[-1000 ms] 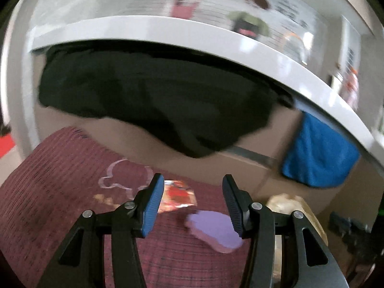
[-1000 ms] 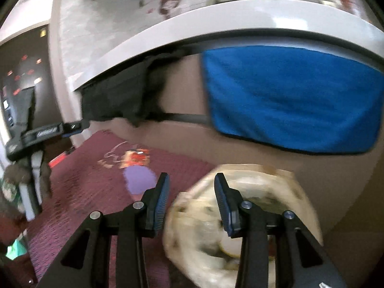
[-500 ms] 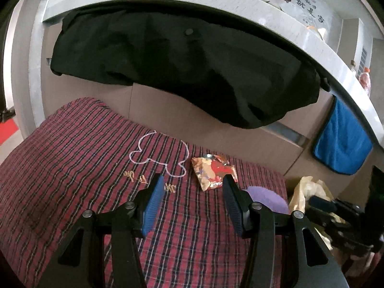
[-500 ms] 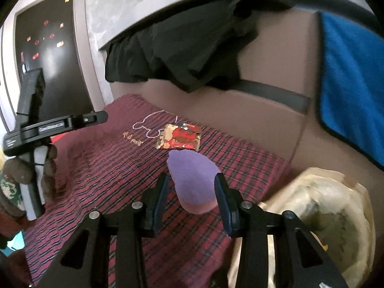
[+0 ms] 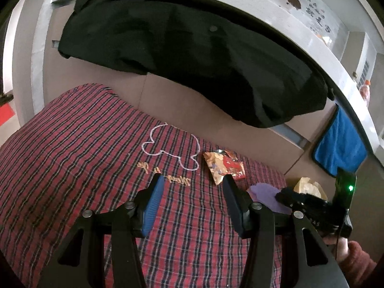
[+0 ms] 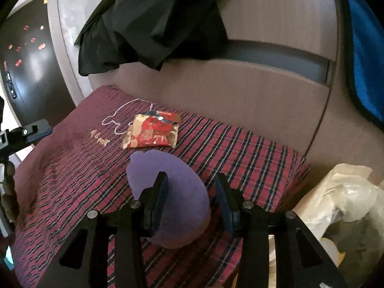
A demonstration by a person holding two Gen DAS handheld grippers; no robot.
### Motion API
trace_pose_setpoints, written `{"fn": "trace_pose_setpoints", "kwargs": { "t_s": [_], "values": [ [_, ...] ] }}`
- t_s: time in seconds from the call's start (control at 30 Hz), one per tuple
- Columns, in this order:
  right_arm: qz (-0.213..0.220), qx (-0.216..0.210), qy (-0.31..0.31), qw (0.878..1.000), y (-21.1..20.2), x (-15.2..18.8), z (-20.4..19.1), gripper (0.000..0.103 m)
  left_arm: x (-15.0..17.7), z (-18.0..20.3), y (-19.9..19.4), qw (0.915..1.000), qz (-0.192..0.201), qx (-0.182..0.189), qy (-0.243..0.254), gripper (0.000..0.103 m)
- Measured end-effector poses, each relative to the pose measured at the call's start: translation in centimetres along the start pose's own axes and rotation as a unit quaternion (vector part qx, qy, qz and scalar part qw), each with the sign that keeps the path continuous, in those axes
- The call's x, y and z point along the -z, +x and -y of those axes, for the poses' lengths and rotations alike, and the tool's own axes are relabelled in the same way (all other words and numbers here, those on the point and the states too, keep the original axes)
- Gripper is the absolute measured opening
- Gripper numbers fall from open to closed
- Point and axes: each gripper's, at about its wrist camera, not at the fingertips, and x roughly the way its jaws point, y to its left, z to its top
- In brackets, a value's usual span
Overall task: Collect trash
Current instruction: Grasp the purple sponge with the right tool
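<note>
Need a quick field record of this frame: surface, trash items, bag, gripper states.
surface: red plaid mat
trash 1: red-gold wrapper, flat on mat
trash 2: purple paper piece, nearer than wrapper
bag: pale trash bag, off the mat's right edge
left gripper: open, empty
right gripper: open, above the purple piece

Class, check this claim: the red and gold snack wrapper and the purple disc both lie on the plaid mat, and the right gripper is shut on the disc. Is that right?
Not quite. In the right wrist view the right gripper is open, its fingers above the purple disc, not shut on it. The red and gold wrapper and the disc do lie on the plaid mat.
</note>
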Motion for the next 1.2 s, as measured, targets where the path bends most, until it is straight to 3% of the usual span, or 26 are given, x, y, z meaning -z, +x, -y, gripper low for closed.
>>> {"fn": "trace_pose_setpoints", "kwargs": {
  "t_s": [0.1, 0.23, 0.43, 0.57, 0.77, 1.03, 1.2],
  "values": [
    [0.000, -0.037, 0.019, 0.999, 0.2, 0.3, 0.3, 0.043, 0.0, -0.4, 0.1, 1.0000, -0.003, 0.002, -0.004, 0.052],
    [-0.021, -0.049, 0.039, 0.998, 0.3, 0.0, 0.4, 0.045, 0.3, -0.4, 0.3, 1.0000, -0.007, 0.003, -0.002, 0.052],
    [-0.008, -0.019, -0.055, 0.998, -1.9, 0.9, -4.5, 0.047, 0.5, -0.4, 0.3, 1.0000, -0.007, 0.005, -0.004, 0.052],
    [0.025, -0.007, -0.114, 0.993, -4.1, 1.9, -7.6, 0.048, 0.9, -0.6, -0.3, 0.9999, -0.002, 0.006, -0.010, 0.052],
    [0.027, -0.034, -0.133, 0.990, -5.3, 1.8, -9.8, 0.048, 1.3, -1.0, -0.9, 0.9998, -0.002, 0.010, -0.017, 0.052],
    [0.026, -0.038, -0.147, 0.988, -5.5, 1.8, -11.3, 0.046, 1.6, -2.2, -1.7, 0.9995, 0.002, 0.011, -0.029, 0.052],
    [0.047, 0.000, -0.146, 0.988, -5.8, 1.3, -11.2, 0.046, 1.7, -2.6, -1.6, 0.9992, 0.000, 0.015, -0.038, 0.052]
  ]
}}
